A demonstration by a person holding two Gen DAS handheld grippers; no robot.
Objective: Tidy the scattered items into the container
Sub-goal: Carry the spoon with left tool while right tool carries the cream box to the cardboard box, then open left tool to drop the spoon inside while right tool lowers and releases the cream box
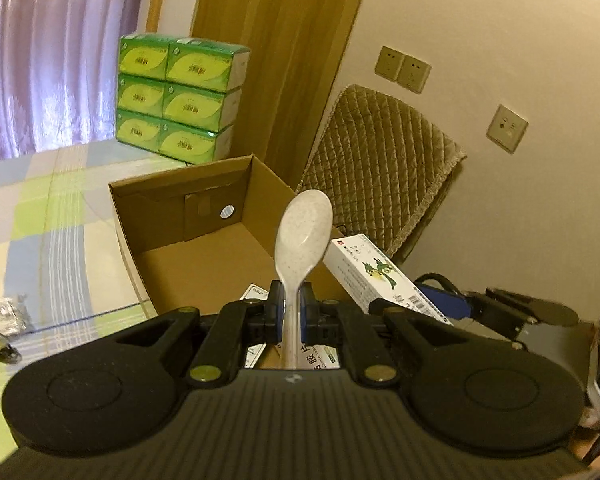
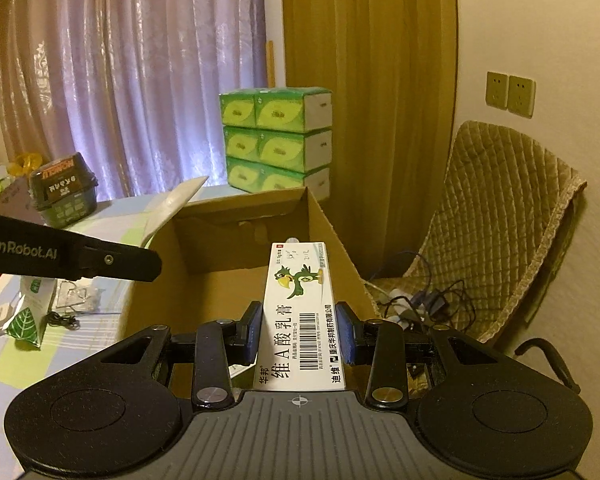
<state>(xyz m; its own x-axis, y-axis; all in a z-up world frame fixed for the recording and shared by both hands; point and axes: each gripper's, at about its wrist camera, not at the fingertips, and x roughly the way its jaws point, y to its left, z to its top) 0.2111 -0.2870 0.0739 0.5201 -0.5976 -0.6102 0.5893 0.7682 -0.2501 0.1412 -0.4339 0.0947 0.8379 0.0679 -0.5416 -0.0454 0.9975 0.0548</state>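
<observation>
My left gripper [image 1: 291, 314] is shut on the handle of a speckled white spoon [image 1: 303, 232], whose bowl points up over the open cardboard box [image 1: 198, 204]. A white printed carton [image 1: 318, 356] lies inside the box beneath the fingers. My right gripper [image 2: 300, 334] is shut on a white ointment box with a green bird [image 2: 298, 304], held over the cardboard box [image 2: 224, 264] near its right wall. In the right wrist view the left gripper [image 2: 152, 252] reaches in from the left with the spoon [image 2: 176, 204]. The ointment box [image 1: 374, 274] also shows in the left wrist view.
The cardboard box stands on a plaid cloth [image 1: 56, 248]. A stack of green tissue packs [image 2: 278, 140] stands behind it. On the cloth to the left are a dark tub [image 2: 62, 192], a leaf-print pouch [image 2: 28, 320] and clear wrappers [image 2: 80, 296]. A quilted chair [image 2: 500, 216] holds cables [image 2: 424, 304].
</observation>
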